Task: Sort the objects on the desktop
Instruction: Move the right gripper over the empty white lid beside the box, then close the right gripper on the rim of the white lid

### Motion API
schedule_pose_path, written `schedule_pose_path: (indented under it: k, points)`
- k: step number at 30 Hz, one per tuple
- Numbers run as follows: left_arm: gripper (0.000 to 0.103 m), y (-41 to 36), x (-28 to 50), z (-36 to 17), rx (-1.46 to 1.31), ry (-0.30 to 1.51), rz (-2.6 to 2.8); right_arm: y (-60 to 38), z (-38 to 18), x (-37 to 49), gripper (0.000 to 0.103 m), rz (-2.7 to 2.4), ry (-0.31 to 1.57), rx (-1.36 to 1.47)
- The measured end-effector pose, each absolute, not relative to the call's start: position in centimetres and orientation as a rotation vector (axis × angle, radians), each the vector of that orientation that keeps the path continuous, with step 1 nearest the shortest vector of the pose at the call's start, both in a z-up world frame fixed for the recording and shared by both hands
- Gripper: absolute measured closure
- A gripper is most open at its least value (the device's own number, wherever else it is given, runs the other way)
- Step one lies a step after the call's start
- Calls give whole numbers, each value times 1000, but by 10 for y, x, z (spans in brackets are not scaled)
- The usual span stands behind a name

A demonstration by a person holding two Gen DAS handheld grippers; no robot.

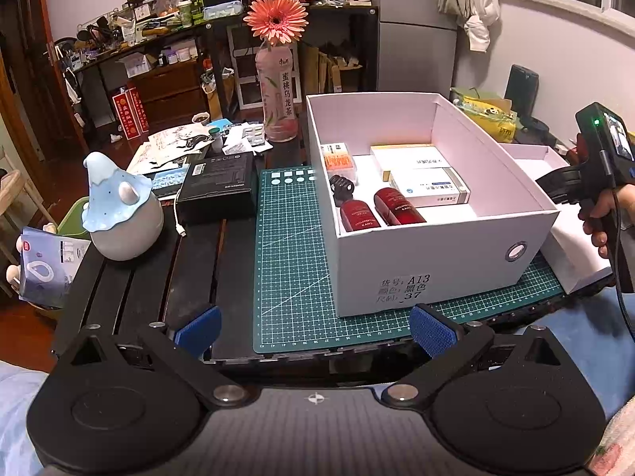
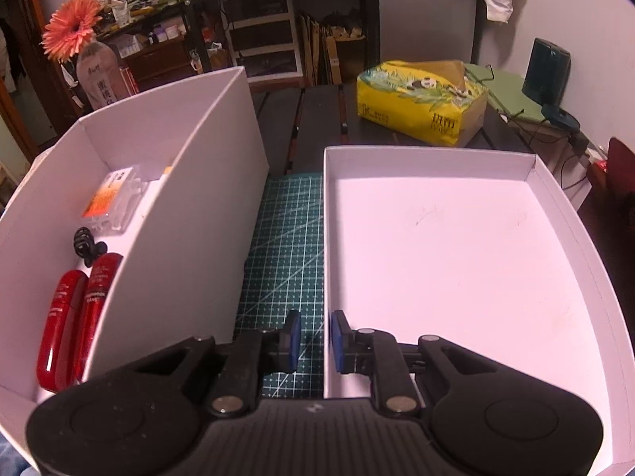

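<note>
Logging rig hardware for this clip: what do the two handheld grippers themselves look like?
Both are matte black, with two rounded lobes at the base and silver pivot bolts. The left gripper and right gripper carry textured blue pads on the fingers. Seen from the left wrist, the right unit has a pistol handle, a green LED, a small screen and a black cable.
</note>
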State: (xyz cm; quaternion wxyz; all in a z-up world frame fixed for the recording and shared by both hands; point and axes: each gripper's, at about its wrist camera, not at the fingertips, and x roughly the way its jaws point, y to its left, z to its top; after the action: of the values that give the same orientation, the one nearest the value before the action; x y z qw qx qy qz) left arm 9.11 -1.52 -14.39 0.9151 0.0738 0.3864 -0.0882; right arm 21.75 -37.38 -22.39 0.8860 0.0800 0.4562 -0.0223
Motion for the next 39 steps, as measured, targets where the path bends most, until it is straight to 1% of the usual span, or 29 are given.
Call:
schedule_pose_path:
  k: [9,11,17,18,19,23,39]
  points:
    - [1,-15,92,-145,154,801,-172,-375,-234,219,88,-58,974,157]
    - [1,-15,92,-145,153,801,-173,-377,-234,219,92,-64,974,169]
    - [1,-14,91,-145,152,803,-172,-377,-235,218,93,-63,977,183]
    - [1,-14,91,-145,152,803,-172,-377,-235,218,94,-65,978,183]
    - [1,-14,91,-145,153,803,-171,-377,-235,218,98,-68,977,181]
    - [1,-14,91,-145,155,804,-169,-375,-233,218,100,-75,975,169]
    - [1,-13,92,-146,151,810,-168,-392,-206,209,100,-50,883,316]
